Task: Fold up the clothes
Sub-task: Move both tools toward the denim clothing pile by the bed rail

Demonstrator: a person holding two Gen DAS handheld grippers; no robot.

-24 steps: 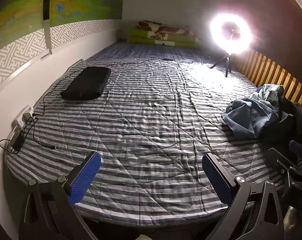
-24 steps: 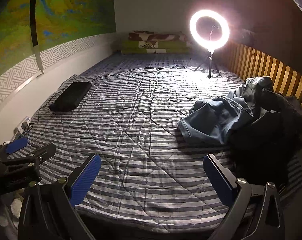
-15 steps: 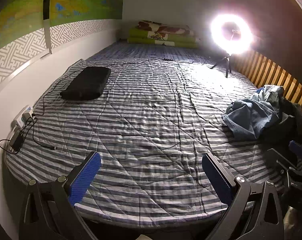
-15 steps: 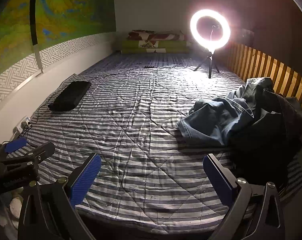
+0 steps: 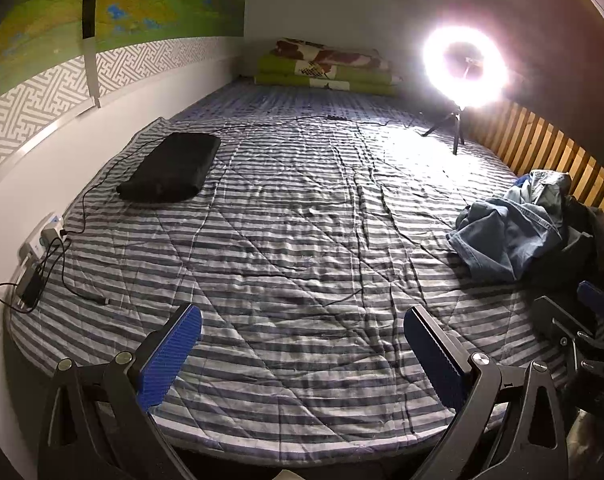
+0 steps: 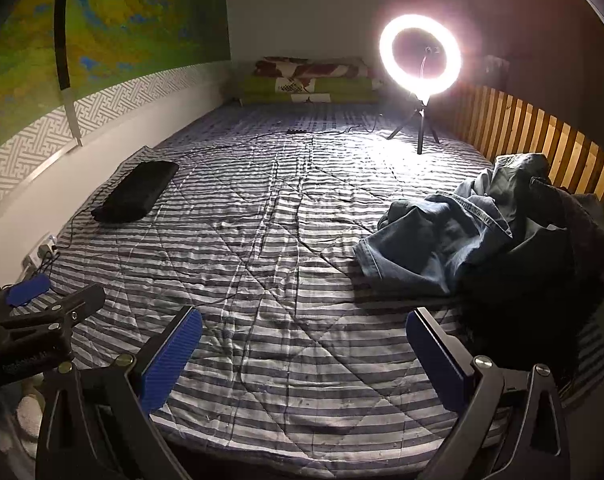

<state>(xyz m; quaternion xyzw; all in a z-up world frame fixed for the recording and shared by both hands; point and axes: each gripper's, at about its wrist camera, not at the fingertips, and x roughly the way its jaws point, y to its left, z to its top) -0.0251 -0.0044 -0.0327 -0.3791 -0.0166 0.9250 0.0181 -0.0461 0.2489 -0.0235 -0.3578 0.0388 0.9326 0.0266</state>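
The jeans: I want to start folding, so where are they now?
The jeans lie crumpled at the right edge of the striped bed, beside the wooden slat rail, partly on a dark garment.

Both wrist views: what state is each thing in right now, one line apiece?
Left hand-held gripper: open, empty, above the bed.
Right hand-held gripper: open, empty.
Jeans: crumpled, unfolded, by the slatted rail.
Dark garment: heaped beside the jeans, unfolded.
Black bundle: lying flat near the wall.
Ring light: switched on, standing on its tripod.
Striped quilt: spread out, wrinkled.
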